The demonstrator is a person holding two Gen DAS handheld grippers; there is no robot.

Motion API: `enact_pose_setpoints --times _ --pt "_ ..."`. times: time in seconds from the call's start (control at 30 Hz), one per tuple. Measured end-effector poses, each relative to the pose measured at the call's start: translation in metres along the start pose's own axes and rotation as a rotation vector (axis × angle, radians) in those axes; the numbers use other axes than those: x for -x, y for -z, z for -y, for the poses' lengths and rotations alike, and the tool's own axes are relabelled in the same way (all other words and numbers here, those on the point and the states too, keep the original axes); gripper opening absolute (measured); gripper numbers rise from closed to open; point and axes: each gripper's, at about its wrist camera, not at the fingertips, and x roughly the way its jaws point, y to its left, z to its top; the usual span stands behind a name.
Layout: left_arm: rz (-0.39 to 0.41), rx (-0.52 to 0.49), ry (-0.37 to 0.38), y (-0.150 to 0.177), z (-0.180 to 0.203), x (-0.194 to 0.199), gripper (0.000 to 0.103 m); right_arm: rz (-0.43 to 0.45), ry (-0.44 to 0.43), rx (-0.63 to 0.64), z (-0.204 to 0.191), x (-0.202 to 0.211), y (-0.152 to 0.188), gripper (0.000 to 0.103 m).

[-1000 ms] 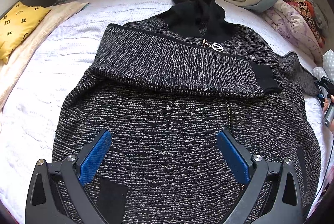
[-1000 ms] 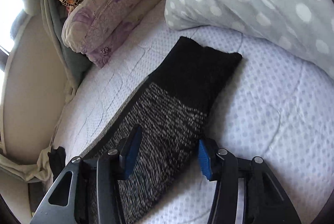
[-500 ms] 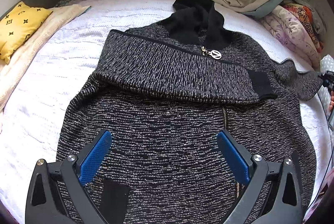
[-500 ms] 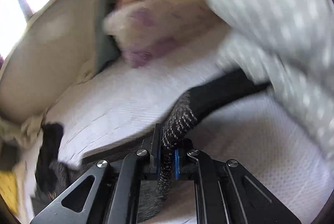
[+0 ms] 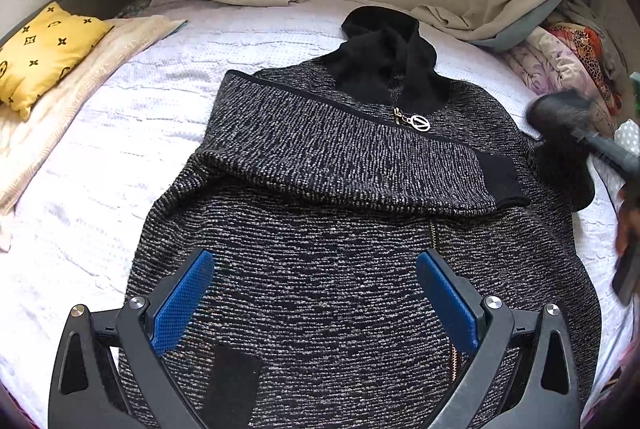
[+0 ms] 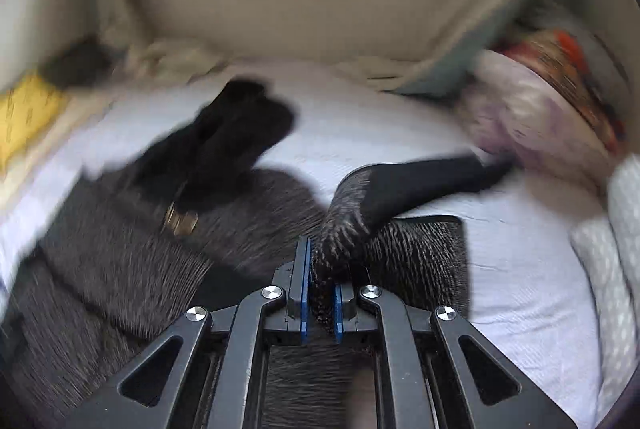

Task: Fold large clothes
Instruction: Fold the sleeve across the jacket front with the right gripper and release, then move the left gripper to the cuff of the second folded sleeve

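since a second ago the right gripper (image 6: 320, 293) has gone from straddling the flat sleeve (image 6: 348, 225) with its fingers apart to pinching it, and the sleeve has come up off the bed (image 6: 520, 269) and swung in over the cardigan (image 5: 360, 269). the right wrist view is smeared with motion, but the blue pads are close together with a bunch of speckled knit squeezed between them; the black cuff (image 6: 424, 181) trails away to the far right, lifted off the bed cover. in the left wrist view that same cuff shows as a blurred dark shape at the far right edge, just above the cardigan's right shoulder.

the cardigan lies face up across the middle of the white bed, its black collar (image 5: 386, 61) at the far end and a gold zip pull (image 5: 418, 121) just below it. the other sleeve (image 5: 352, 157) is folded across the chest, running from far left to near right, with its black cuff ending near the right side.

the left gripper (image 5: 316, 293) hovers over the near hem with its fingers spread wide and nothing between them. a yellow cushion (image 5: 44, 49) sits at the far left of the bed, and bundled bedding (image 5: 568, 69) lies at the far right.
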Motion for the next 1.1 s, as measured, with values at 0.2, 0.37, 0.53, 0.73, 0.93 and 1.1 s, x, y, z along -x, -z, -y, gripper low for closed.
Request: enact_pose_setpoints --times 0.2,0.37,0.53,0.73,0.93,1.1 --pt "0.000 0.018 0.002 -0.002 -0.006 0.003 0.103 -0.111 0.005 0.266 -0.076 -0.035 0.041 0.005" --pt "0.004 0.023 0.014 -0.004 -0.006 0.006 0.103 -0.168 0.027 0.293 -0.087 -0.043 0.055 0.026" --pt "0.003 0.034 0.042 -0.004 -0.006 0.009 0.103 -0.174 -0.083 0.100 -0.062 -0.005 0.043 0.075" --pt "0.010 0.032 0.047 -0.003 -0.005 0.012 0.103 -0.158 -0.300 -0.315 0.001 0.052 0.029 0.086" --pt "-0.007 0.015 0.084 0.004 0.000 0.007 0.103 -0.082 -0.455 -0.579 0.049 0.066 0.056 0.089" --pt "-0.050 0.049 0.196 0.008 0.009 0.004 0.102 -0.192 -0.374 -0.635 0.064 0.035 0.066 0.089"
